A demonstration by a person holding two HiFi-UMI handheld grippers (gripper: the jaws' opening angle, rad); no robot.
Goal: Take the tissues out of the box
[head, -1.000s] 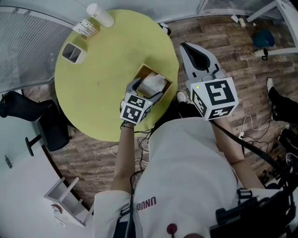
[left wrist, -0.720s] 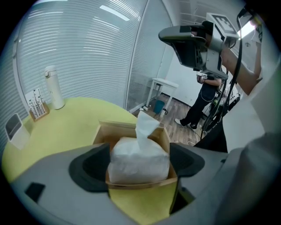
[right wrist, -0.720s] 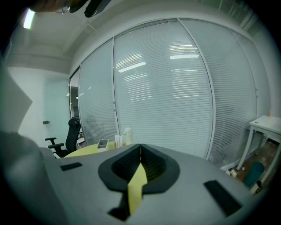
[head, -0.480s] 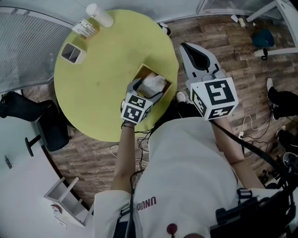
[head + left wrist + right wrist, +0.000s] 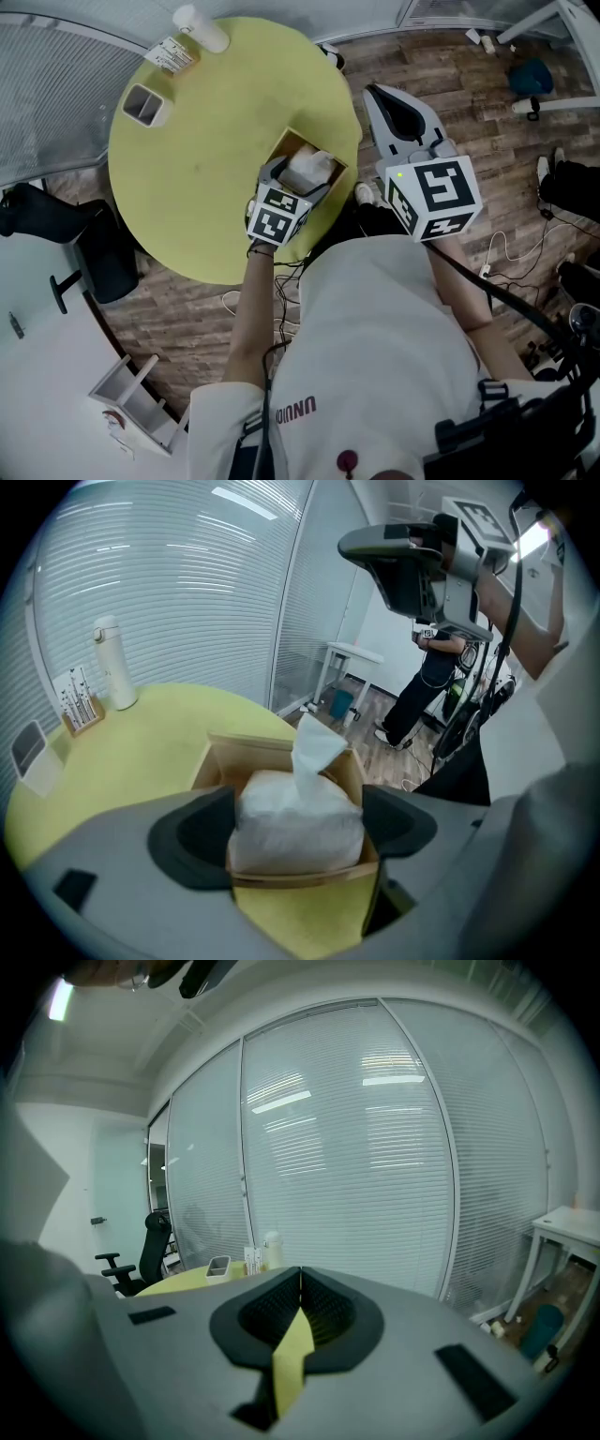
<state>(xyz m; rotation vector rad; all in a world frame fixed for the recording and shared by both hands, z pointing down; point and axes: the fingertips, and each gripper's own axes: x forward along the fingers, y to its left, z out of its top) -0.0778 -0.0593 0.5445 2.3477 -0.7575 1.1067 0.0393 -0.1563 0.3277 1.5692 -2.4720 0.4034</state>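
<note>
A wooden box point(image 5: 323, 165) stands near the right edge of the round yellow table point(image 5: 206, 159). It holds a white tissue pack point(image 5: 295, 822) with one tissue point(image 5: 315, 745) sticking up. My left gripper point(image 5: 298, 184) is open at the box's near end. In the left gripper view point(image 5: 295, 829) its jaws stand on either side of the box point(image 5: 281, 752), close to its walls. My right gripper point(image 5: 382, 96) hangs raised over the floor to the right of the table. It is shut with nothing in it point(image 5: 300, 1277).
A white bottle point(image 5: 201, 28), a card stand point(image 5: 172, 56) and a small grey container point(image 5: 147, 105) sit at the table's far left. A black office chair point(image 5: 84, 246) is left of the table. A person point(image 5: 427, 686) stands beyond a white side table point(image 5: 354, 654).
My left gripper has edged slightly forward along the box. The right gripper has barely moved.
</note>
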